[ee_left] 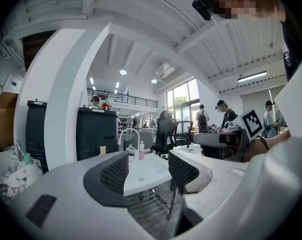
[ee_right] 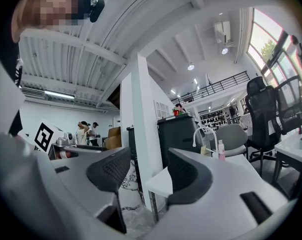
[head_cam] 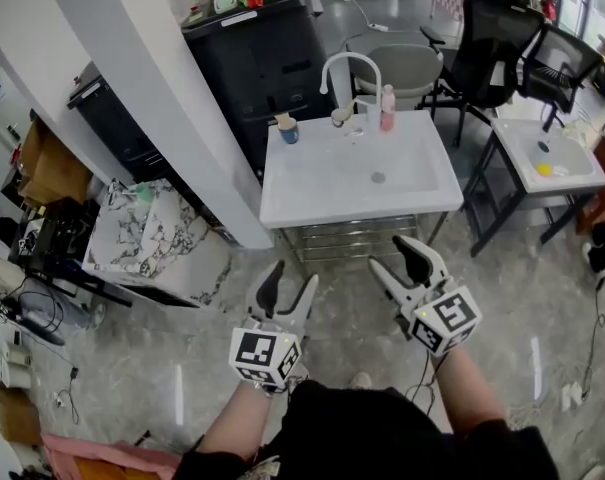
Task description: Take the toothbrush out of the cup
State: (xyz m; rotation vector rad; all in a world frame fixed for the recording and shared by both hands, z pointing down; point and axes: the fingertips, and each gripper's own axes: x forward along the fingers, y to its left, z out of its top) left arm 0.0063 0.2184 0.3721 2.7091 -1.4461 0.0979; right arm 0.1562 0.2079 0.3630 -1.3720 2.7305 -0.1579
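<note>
A blue cup [head_cam: 288,131] with a tan-topped toothbrush [head_cam: 281,120] in it stands at the back left corner of the white sink [head_cam: 312,193]. Both grippers hover over the floor in front of the sink, well short of it. My left gripper [head_cam: 290,282] is open with nothing between its jaws, and so is my right gripper [head_cam: 396,259]. In the left gripper view the left gripper [ee_left: 148,171] frames the sink [ee_left: 146,176], with the cup [ee_left: 103,150] far off. The right gripper [ee_right: 148,171] points past the sink's left corner; the cup [ee_right: 203,150] is small and distant.
A white faucet [head_cam: 347,68] and a pink bottle [head_cam: 387,108] stand at the sink's back edge. A white pillar [head_cam: 172,108] rises to the left, with black cabinets [head_cam: 262,58] behind it. Office chairs [head_cam: 492,43] and a small white table [head_cam: 547,158] are at the right.
</note>
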